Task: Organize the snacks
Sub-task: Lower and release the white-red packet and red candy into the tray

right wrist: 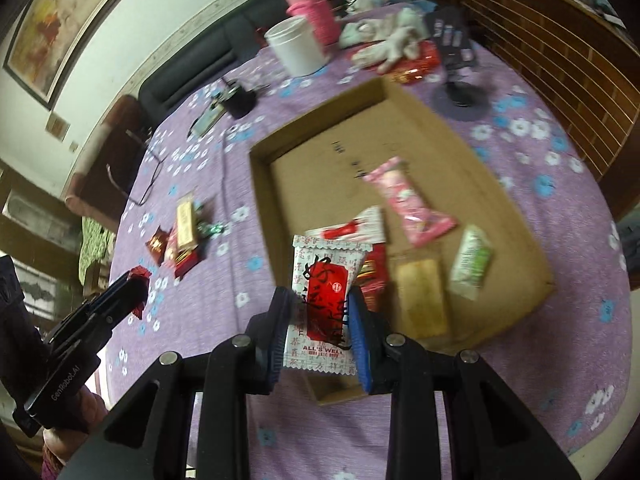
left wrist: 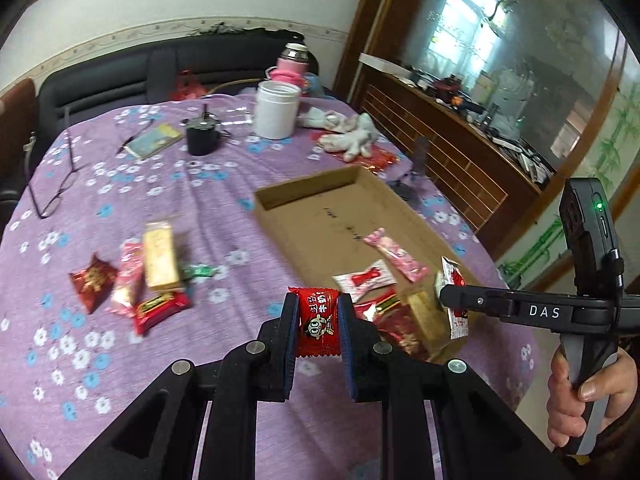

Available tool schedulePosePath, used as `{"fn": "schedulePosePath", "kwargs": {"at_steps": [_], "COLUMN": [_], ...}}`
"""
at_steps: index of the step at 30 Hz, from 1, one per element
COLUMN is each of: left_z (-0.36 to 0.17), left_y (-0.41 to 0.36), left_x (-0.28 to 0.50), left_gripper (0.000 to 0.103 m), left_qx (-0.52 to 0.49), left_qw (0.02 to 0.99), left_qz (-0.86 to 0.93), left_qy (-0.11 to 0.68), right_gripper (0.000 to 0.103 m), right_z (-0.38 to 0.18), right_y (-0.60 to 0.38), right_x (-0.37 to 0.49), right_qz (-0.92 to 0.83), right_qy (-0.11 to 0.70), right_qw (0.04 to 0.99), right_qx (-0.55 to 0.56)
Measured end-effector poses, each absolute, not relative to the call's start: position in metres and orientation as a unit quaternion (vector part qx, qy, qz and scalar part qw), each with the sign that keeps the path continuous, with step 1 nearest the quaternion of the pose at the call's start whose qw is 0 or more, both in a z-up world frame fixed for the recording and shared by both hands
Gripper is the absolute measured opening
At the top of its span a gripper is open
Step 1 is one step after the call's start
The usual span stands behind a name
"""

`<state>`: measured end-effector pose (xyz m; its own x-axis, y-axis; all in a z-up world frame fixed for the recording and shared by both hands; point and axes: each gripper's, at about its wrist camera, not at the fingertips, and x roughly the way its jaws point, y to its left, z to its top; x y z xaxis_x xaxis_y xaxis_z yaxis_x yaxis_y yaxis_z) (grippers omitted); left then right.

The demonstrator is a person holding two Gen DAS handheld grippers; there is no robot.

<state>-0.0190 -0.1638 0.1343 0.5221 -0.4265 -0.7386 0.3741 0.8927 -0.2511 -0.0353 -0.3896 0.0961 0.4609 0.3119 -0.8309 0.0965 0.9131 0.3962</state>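
My left gripper (left wrist: 318, 312) is shut on a red candy packet (left wrist: 318, 322) and holds it above the purple cloth, just left of the cardboard box (left wrist: 316, 216). My right gripper (right wrist: 320, 300) is shut on a white-and-red snack packet (right wrist: 326, 292) over the box's (right wrist: 508, 216) near left corner. The box holds a pink packet (right wrist: 408, 200), a green-white packet (right wrist: 472, 262), a golden bar (right wrist: 422, 296) and red packets. A pile of loose snacks (left wrist: 144, 272) lies on the cloth to the left; it also shows in the right wrist view (right wrist: 180, 240).
A white jar (left wrist: 277, 109), a pink flask (left wrist: 294, 62), a black cup (left wrist: 202, 138), a booklet (left wrist: 154, 141), glasses (left wrist: 60, 188) and a plush toy (left wrist: 352, 136) sit at the table's far side. A wooden cabinet (left wrist: 460, 152) stands on the right.
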Motion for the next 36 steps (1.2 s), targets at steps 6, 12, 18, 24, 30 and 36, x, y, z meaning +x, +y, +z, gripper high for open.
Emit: {"fn": "schedulePosePath", "kwargs": {"at_steps": [6,12,18,24,30,36], "left_z": [0.125,0.112,0.094,0.078,0.069,0.066], "left_y": [-0.198,-0.244,-0.277,-0.292,-0.298,-0.305], "left_x": [-0.015,-0.013,-0.009,-0.007,-0.004,-0.003], "left_gripper": [0.018,0.018,0.018,0.018,0.018,0.018], "left_qx": [-0.027,-0.014,0.003,0.027,0.042,0.065], "left_qw": [0.856,0.843,0.832,0.831,0.830,0.831], "left_qz": [-0.255,-0.281,-0.287,-0.273,-0.259,-0.254], "left_qy": [0.448,0.459,0.474,0.483,0.492,0.490], "right_gripper": [0.028,0.028,0.028,0.028,0.028,0.028], "right_z": [0.090,0.084,0.071,0.061,0.051,0.043], "right_y": [-0.419,-0.439,-0.442,-0.442,-0.439,-0.440], "right_x": [-0.040,-0.042,-0.037,-0.025,-0.012,-0.005], "right_qz": [0.050,0.044,0.058,0.074,0.082,0.083], "right_qy": [0.516,0.526,0.545,0.555,0.562,0.570], "right_qw": [0.829,0.825,0.818,0.813,0.809,0.803], "right_qx": [0.208,0.201,0.178,0.159,0.148,0.153]}}
